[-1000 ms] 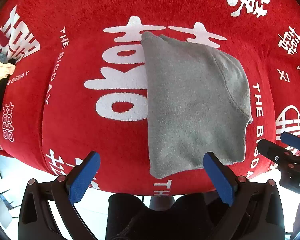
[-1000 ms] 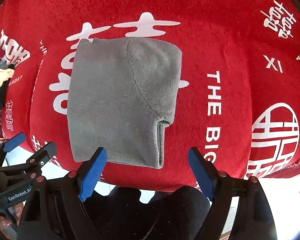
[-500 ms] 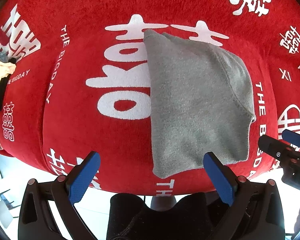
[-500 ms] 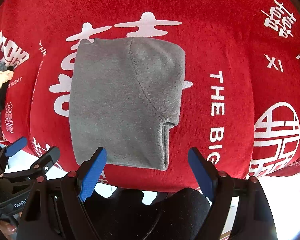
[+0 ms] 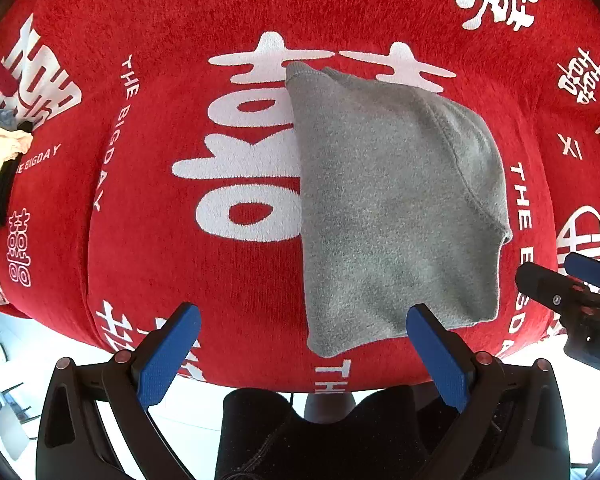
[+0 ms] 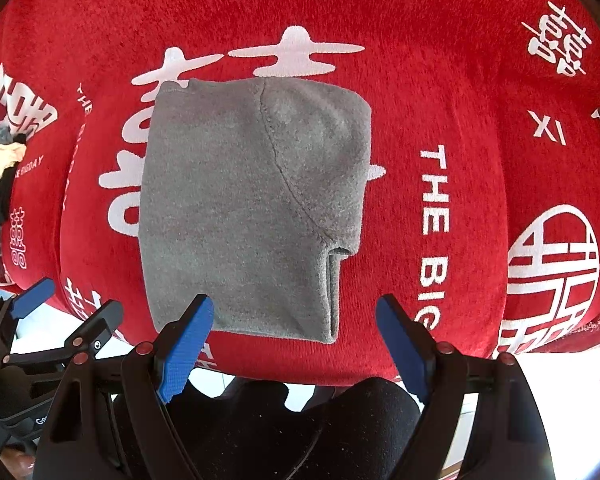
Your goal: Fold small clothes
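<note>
A folded grey fleece garment (image 5: 396,208) lies flat on the red cloth-covered table (image 5: 140,240), near its front edge. It also shows in the right wrist view (image 6: 252,208), with its layered edges at the lower right. My left gripper (image 5: 300,344) is open and empty, hovering over the table's front edge just below the garment's near-left corner. My right gripper (image 6: 296,340) is open and empty, just in front of the garment's near edge. Each gripper shows at the side of the other's view, the right gripper (image 5: 572,284) and the left gripper (image 6: 64,312).
The red cloth (image 6: 460,80) carries white characters and lettering. A pile of other small clothes (image 5: 0,152) lies at the far left of the table, also in the right wrist view (image 6: 0,160). The table's front edge runs just under both grippers; white floor (image 5: 40,340) lies below.
Both grippers have drifted slightly, so the garment sits a little further right and lower in both views. The garment itself has not changed shape. Both grippers stay open.
</note>
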Demonstrator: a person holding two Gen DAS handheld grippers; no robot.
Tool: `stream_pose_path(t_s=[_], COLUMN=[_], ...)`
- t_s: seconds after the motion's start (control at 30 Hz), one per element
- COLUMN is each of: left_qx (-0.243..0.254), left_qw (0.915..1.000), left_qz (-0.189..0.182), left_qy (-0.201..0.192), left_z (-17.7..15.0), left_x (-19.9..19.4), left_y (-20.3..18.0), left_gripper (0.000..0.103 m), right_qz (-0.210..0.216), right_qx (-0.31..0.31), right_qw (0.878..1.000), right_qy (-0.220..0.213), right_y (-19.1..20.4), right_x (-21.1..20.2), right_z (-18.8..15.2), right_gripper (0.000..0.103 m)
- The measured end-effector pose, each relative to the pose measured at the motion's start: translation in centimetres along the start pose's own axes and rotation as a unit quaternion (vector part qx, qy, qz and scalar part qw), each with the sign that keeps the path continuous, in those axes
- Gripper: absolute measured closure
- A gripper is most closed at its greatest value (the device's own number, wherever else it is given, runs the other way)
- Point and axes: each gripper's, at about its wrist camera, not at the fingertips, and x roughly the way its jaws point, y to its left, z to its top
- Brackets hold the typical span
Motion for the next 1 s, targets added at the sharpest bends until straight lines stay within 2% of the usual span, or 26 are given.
stream_pose_path(t_s=[1.0], left_qx=[0.002], left_qw=[0.9998], left_qz=[0.016], left_qy=[-0.014], left_z=[0.12], left_x=[0.07], left_y=[0.19], left_gripper=[0.0], right_qz=[0.001], right_qx=[0.004], right_qw=[1.0], right_qy=[-0.003], right_y=[0.05], right_x=[0.09], right_z=[0.01], right_gripper=[0.017])
